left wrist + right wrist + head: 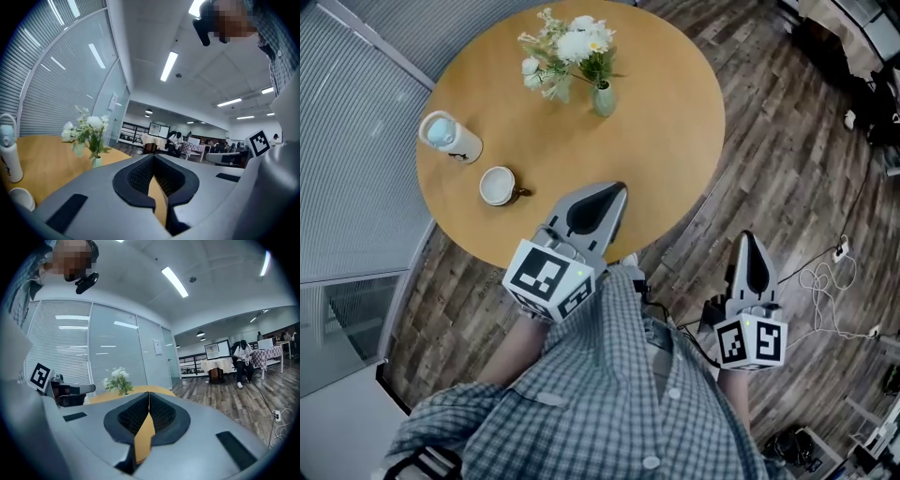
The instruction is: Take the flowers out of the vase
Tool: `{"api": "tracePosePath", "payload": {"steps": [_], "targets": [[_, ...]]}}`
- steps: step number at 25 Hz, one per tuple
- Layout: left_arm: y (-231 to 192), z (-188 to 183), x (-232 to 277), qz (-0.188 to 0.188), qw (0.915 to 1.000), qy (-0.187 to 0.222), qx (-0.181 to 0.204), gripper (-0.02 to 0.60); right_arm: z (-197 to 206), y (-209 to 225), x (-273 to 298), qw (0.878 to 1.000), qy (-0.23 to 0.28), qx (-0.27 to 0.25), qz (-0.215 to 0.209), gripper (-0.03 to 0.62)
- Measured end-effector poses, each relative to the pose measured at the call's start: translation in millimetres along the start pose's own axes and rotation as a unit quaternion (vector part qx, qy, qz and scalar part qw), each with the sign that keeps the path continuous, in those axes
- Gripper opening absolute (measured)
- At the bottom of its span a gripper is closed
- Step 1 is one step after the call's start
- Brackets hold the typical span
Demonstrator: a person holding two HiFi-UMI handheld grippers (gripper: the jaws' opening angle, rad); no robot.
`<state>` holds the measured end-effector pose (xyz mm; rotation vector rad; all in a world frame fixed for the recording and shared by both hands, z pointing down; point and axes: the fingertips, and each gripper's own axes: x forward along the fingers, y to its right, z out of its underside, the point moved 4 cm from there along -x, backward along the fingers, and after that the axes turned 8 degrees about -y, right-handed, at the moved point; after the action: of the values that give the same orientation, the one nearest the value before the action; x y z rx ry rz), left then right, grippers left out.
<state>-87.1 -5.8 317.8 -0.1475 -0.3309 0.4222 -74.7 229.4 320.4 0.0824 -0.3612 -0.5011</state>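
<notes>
White flowers (567, 45) with green leaves stand in a small pale green vase (603, 98) at the far side of the round wooden table (656, 159). The flowers (89, 126) and vase (96, 161) show to the left in the left gripper view, and the flowers (118, 378) show small and far off in the right gripper view. My left gripper (617, 189) hangs shut and empty over the table's near edge, well short of the vase. Off the table, over the floor, my right gripper (748, 236) is shut and holds nothing.
A white bottle (448, 137) and a white cup (498, 185) stand on the table's left side. A glass wall with blinds (356, 141) runs along the left. Cables (825, 281) lie on the wooden floor at the right. People sit at tables (243, 359) far back.
</notes>
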Motion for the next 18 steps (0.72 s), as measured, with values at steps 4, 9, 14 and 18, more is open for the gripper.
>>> {"api": "tracePosePath", "payload": {"steps": [4, 9, 14, 18], "targets": [[-1, -8, 37, 0.014, 0.9999, -0.002, 0.005, 0.006, -8, 24, 17, 1.000, -0.006, 0.003, 0.012, 0.011], [-9, -16, 71, 0.023, 0.9997, -0.006, 0.005, 0.006, -21, 44, 39, 1.000, -0.006, -0.004, 0.023, 0.011], [-13, -25, 75, 0.008, 0.9999, 0.007, -0.002, 0.006, -27, 49, 50, 1.000, -0.009, -0.010, 0.007, 0.011], [-24, -26, 57, -0.025, 0.9996, 0.013, -0.007, 0.006, -37, 39, 74, 0.999, -0.020, -0.020, -0.026, 0.011]]}}
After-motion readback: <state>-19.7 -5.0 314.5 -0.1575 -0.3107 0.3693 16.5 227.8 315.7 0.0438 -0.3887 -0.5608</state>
